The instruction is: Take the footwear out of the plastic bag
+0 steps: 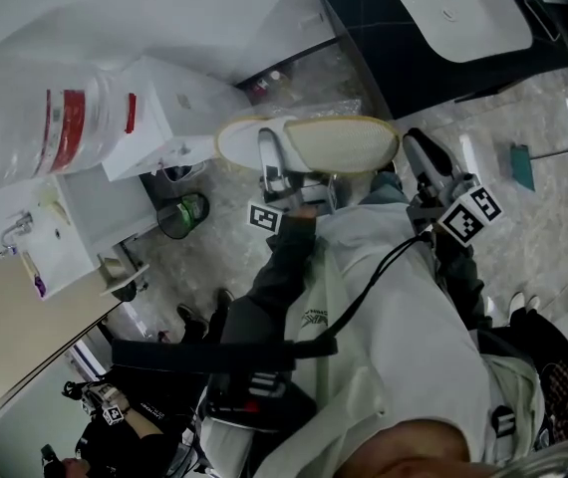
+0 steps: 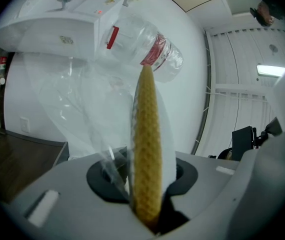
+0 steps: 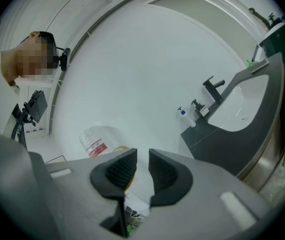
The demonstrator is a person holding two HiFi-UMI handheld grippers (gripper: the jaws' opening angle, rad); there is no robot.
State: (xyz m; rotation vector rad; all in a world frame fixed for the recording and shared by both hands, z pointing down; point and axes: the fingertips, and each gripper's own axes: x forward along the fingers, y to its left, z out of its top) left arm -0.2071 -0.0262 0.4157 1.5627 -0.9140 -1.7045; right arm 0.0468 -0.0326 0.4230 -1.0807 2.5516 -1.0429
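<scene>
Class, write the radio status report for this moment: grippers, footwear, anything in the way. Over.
Left gripper shut on slipper, sole edge-on. Right gripper open, empty, narrow gap. Plastic bag film pinched alongside slipper, draped off one side.

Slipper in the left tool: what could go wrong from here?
1. The left tool is shut on the slipper by its edge only, so it may twist or slip out.
2. Film of the plastic bag runs into the same jaws; pulling could drag the bag along instead of freeing the slipper.
3. The right tool is open and empty, so nothing holds the bag back.
</scene>
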